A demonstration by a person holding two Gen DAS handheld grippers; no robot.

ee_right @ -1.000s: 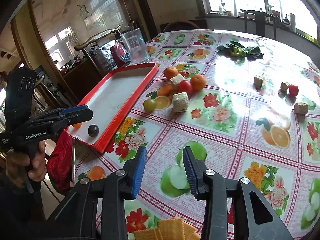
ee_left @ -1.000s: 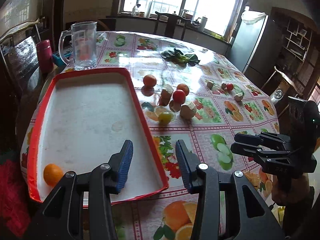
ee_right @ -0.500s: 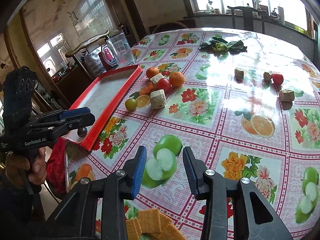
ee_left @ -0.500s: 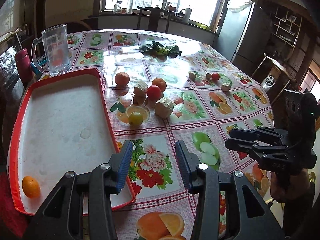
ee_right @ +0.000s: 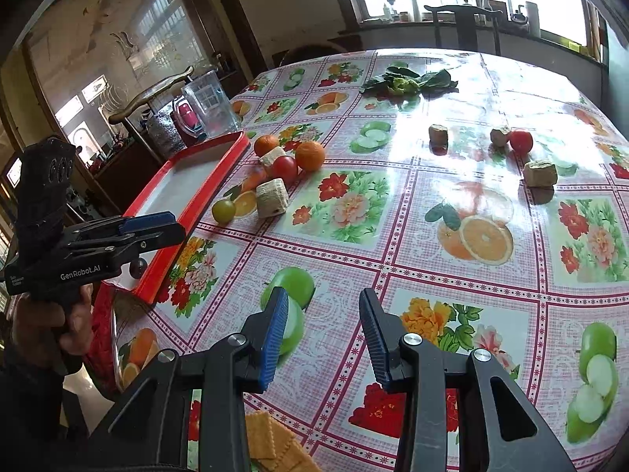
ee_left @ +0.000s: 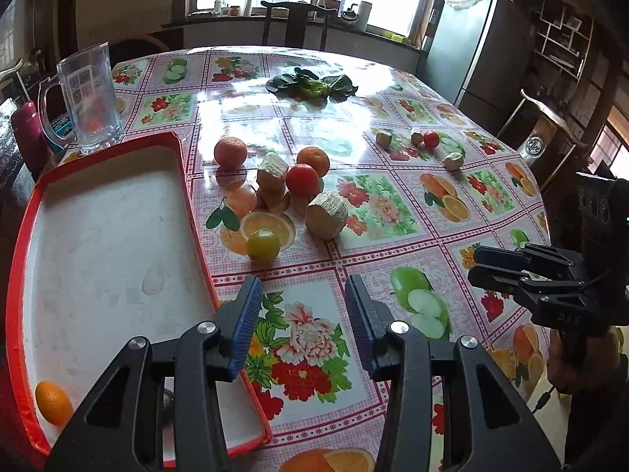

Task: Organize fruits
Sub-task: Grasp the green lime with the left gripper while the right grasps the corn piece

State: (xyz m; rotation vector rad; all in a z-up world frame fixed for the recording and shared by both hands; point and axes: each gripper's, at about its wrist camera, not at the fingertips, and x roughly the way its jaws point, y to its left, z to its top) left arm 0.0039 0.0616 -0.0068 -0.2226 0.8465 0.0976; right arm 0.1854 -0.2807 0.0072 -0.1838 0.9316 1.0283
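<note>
Meanwhile both grippers, left gripper (ee_left: pixel 302 314) and right gripper (ee_right: pixel 322 330), hover open-fingered above the table (ee_left: pixel 393 204)

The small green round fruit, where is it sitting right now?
In the left wrist view the small green round fruit sits on the tablecloth, right of the red-rimmed tray, just left of a pale ridged chunk.

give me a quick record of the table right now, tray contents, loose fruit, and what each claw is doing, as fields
tray: red tray, white inside, at table's left edge
in tray: one orange; a small dark round item, kind unclear
nearest loose fruit: green fruit, on the tablecloth beside the tray
cluster: two oranges, a tomato, tan blocks
far group: tomato with more tan blocks
left claw: open, empty
right claw: open, empty
</note>
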